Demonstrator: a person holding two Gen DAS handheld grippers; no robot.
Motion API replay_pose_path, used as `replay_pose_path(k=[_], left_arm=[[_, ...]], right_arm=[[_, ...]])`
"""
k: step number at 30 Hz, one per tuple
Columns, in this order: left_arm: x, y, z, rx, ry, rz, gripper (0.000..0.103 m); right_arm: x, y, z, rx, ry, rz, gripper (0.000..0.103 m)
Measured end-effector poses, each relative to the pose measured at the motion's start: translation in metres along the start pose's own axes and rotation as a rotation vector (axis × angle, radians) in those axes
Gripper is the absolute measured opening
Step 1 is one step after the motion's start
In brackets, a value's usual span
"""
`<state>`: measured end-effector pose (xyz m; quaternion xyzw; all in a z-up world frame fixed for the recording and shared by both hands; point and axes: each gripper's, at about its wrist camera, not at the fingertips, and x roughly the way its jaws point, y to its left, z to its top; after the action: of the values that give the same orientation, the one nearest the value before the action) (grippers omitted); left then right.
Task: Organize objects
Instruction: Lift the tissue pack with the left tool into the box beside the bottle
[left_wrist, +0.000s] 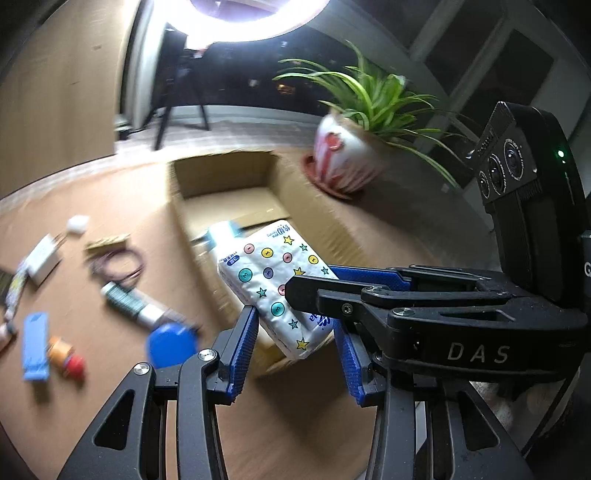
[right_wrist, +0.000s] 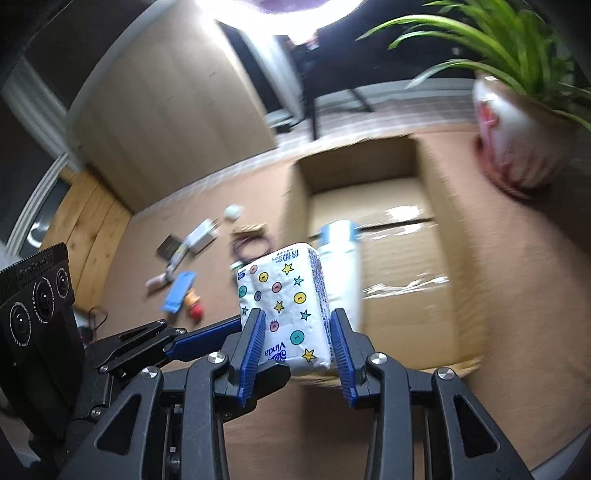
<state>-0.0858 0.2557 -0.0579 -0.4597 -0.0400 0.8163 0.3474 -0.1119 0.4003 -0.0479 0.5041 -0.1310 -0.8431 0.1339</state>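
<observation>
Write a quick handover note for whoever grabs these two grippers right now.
Right gripper: shut on the tissue pack, held above the near edge of the cardboard box.
Left gripper: its fingers flank the same pack; contact unclear.
Done: a white cylinder with a blue cap appears to be already in the box.
Left: drop the pack in, then the blue card, tube, cable and white adapter on the table.

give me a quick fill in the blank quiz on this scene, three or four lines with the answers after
1. Both tools grip the same white ____ pack printed with stars.
2. The open box on the table is made of ____.
3. The potted plant has long ____ leaves.
4. The flat rectangular piece lying beside the small red-tipped item is coloured ____.

Missing words: tissue; cardboard; green; blue
</observation>
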Motion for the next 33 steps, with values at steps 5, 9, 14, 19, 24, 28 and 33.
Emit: replay_pose_path(k=[5, 9, 14, 19, 24, 28, 33], left_arm=[[0.03, -0.022, 0.022, 0.035, 0.007, -0.032, 0.045], [0.046, -0.032, 0.03, 0.052, 0.018, -0.033, 0.045], [0.058, -0.037, 0.035, 0.067, 0.02, 0.003, 0.065], [0.058, -0.034, 0.032, 0.079, 0.026, 0.046, 0.078], [0.05, -0.023, 0.031, 0.052, 0.019, 0.055, 0.078], [0.037, -0.013, 0.025, 0.036, 0.013, 0.067, 0.078], [0.019, 0.005, 0.015, -0.001, 0.002, 0.084, 0.078]], right_arm=[[-0.005, -0.029, 0.011, 0.032, -0.021, -0.033, 0.034], [-0.005, -0.043, 0.014, 0.04, -0.025, -0.047, 0.036], [-0.002, -0.048, 0.015, 0.034, -0.043, -0.101, 0.058], [-0.002, -0.049, 0.014, 0.03, -0.058, -0.134, 0.059], [-0.004, -0.044, 0.011, 0.031, -0.071, -0.125, 0.059], [-0.007, -0.034, 0.007, 0.03, -0.099, -0.113, 0.059], [-0.011, -0.017, 0.002, 0.015, -0.151, -0.069, 0.059]])
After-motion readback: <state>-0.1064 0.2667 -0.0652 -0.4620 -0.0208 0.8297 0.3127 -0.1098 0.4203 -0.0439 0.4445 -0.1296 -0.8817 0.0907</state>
